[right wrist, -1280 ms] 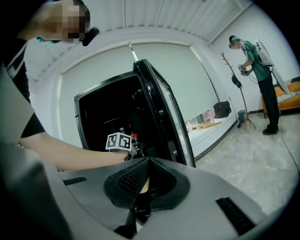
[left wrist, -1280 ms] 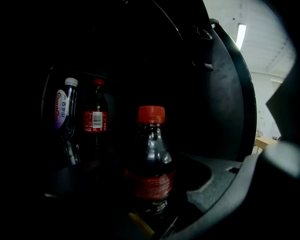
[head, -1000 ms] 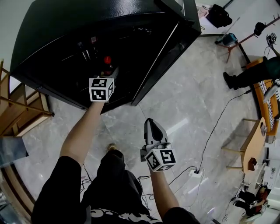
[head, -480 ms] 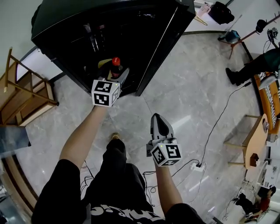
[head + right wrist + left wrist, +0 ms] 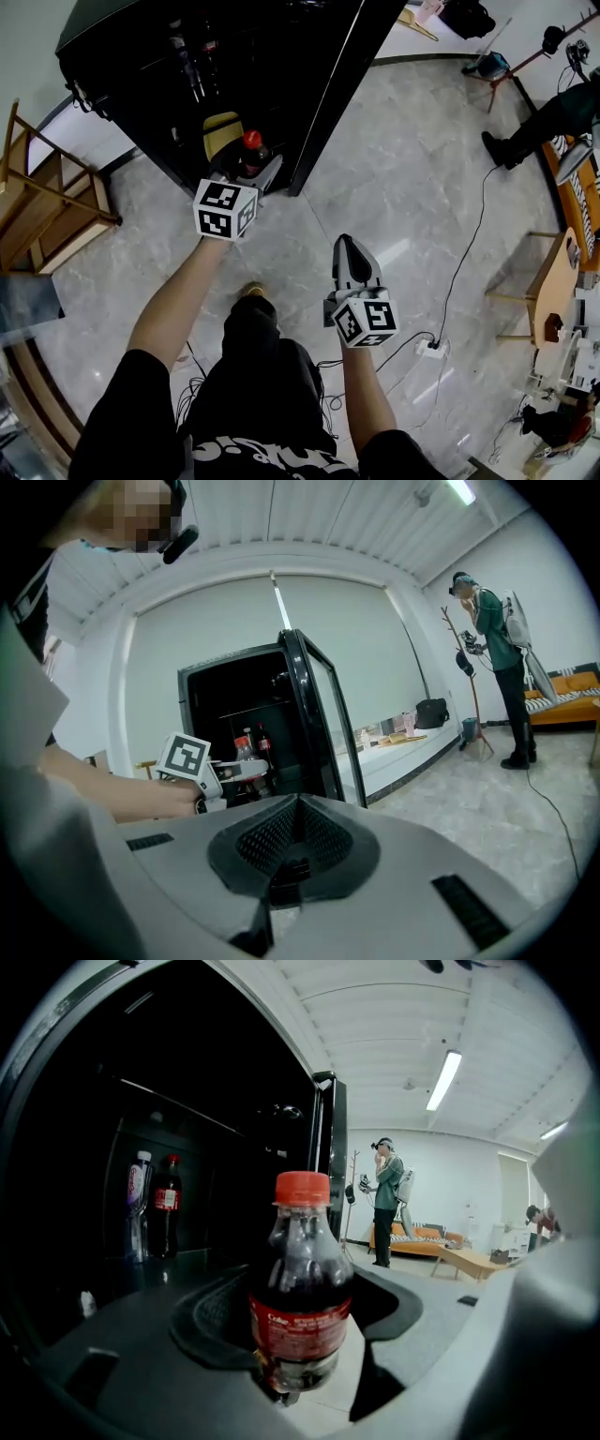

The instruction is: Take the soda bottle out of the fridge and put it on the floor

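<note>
The left tool (image 5: 247,172) has its jaws set apart around the soda bottle (image 5: 300,1283), the dark pads pressing on its lower body at the label. The bottle is small and of clear plastic, with a red screw cap and a red wrap label bearing white print. It holds dark cola up to the shoulder, and the neck above is clear with wet streaks inside. It stands upright in the grip, held above the floor (image 5: 412,187) just at the open front of the black fridge (image 5: 281,56). Two more bottles (image 5: 155,1208) stand deep on a shelf inside. The right tool (image 5: 346,247) has its jaws together and empty, over the pale marble floor, well apart from the bottle.
</note>
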The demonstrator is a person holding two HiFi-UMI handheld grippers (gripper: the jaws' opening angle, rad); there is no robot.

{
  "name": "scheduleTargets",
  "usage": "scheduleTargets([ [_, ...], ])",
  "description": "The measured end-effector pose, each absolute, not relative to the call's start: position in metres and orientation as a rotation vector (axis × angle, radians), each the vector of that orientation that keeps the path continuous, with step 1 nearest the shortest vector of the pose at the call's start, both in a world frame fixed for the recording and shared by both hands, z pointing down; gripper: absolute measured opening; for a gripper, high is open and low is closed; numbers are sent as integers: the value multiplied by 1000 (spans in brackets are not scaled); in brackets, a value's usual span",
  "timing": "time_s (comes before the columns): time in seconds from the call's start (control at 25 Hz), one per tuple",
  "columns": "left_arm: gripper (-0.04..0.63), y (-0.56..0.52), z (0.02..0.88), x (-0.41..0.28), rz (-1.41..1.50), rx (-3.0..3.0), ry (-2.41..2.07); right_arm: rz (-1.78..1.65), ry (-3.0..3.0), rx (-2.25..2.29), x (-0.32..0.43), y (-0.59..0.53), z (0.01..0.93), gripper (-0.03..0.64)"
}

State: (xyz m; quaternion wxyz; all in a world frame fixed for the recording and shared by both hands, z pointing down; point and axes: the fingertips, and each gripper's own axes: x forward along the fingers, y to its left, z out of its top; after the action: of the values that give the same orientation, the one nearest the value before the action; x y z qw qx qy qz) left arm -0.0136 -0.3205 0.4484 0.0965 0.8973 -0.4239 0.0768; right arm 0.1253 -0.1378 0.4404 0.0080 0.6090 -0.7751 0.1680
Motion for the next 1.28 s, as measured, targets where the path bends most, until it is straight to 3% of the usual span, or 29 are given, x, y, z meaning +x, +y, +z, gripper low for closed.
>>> scheduleTargets([
  [1.28,307,-249,709,55,224,2872,-1047,308,-2495,1956,167,-143,734,21],
])
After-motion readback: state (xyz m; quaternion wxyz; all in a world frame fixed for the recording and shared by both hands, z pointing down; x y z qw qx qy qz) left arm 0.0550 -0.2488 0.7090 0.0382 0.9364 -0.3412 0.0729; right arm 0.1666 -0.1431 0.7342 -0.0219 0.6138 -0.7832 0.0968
